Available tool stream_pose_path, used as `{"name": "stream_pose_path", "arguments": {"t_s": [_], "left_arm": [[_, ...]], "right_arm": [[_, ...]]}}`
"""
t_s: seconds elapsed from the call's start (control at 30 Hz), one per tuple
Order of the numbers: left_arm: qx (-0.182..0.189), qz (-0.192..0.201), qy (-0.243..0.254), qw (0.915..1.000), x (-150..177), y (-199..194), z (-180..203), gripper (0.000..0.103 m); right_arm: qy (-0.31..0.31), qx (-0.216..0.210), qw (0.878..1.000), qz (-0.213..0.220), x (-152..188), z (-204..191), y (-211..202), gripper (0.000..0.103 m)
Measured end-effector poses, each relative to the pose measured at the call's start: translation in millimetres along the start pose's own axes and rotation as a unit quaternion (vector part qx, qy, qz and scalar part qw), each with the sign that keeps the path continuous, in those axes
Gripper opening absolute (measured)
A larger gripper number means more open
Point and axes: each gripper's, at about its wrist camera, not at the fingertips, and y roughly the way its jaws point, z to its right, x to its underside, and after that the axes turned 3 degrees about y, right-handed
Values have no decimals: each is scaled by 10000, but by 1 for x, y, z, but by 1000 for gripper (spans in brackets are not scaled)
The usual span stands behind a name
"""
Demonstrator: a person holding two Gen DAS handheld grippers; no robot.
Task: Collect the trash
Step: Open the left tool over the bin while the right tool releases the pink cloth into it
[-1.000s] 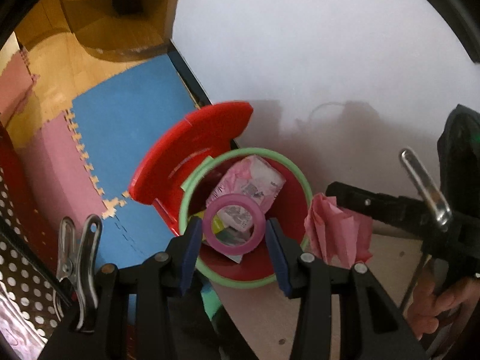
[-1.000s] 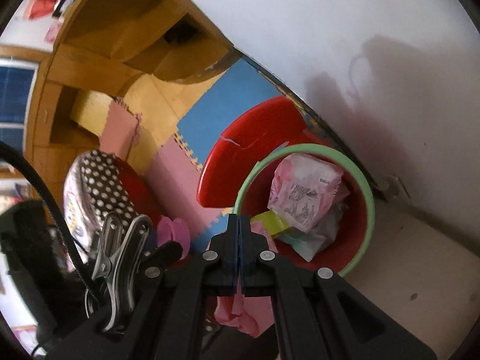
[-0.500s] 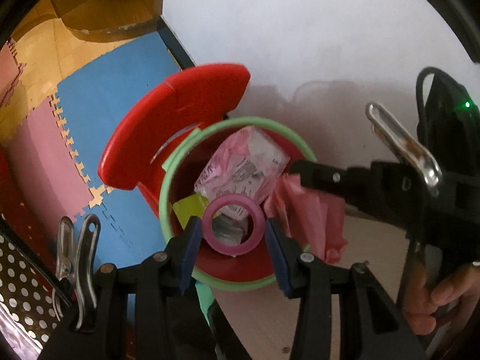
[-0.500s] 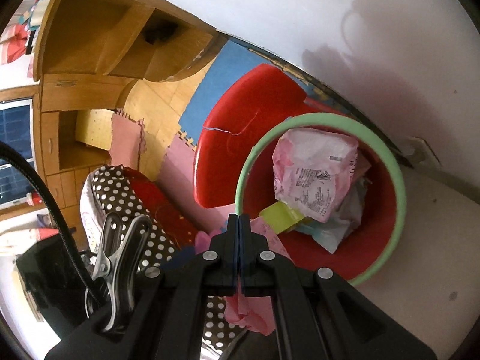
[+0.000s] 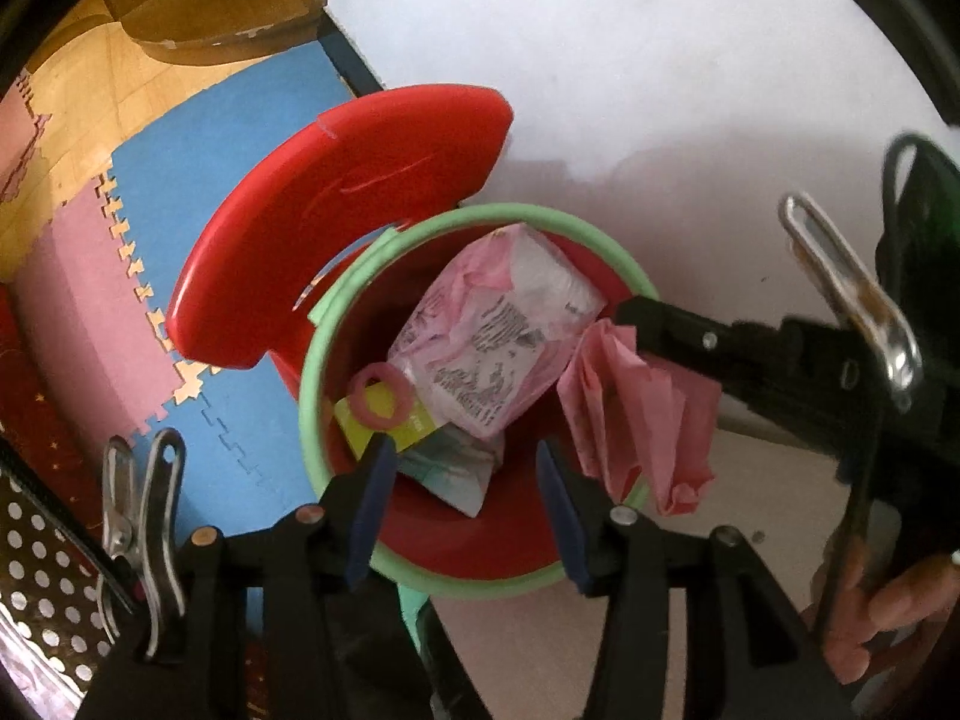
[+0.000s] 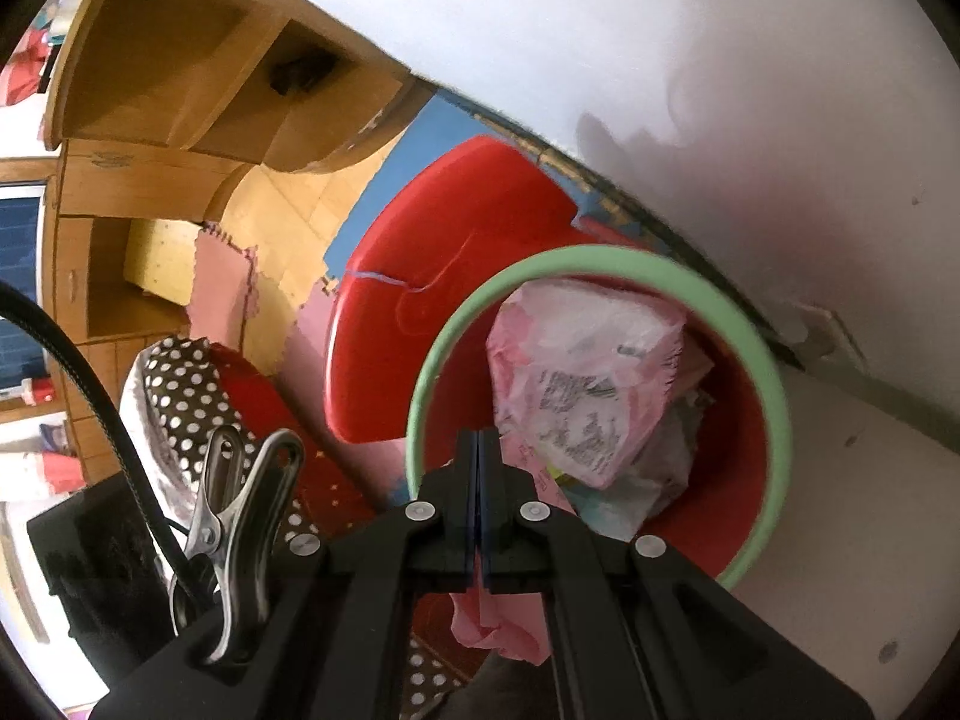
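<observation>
Left hand-held gripper point(image 5: 465, 456) pointing steeply down, jaws just opening, empty; right hand-held gripper point(image 6: 478, 444) clamped tight

Red bin point(image 5: 456, 546) on pale floor point(image 5: 600, 648), beside blue and pink foam mats point(image 5: 198, 180).

We see soft, even daylight on the white wall point(image 5: 600, 48), where faint grey shadows fall just above the bin's green rim point(image 5: 312, 360). Both fisheye views bend hard toward black corners. The pink wrapper point(image 6: 576, 396) inside that rim looks motion-blurred, its print unreadable.
</observation>
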Motion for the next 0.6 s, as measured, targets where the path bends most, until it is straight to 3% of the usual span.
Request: {"name": "stream_pose_path", "arguments": {"t_s": [0.1,0.27,0.47,0.6], "left_arm": [[75,22,-24,10000,-2,-2,2,61],[-21,65,-1,10000,-6,-10,5,66],[-232,207,125,9994,-9,-27,8,72],[-454,408,242,9978,-6,-44,10,73]], "right_arm": [[16,-97,9999,85,3,6,-6,1],[293,-473,9984,101,1,12,-8,3],[477,-300,9983,112,-1,18,-6,31],[349,-109,9987,348,0,15,-15,59]]}}
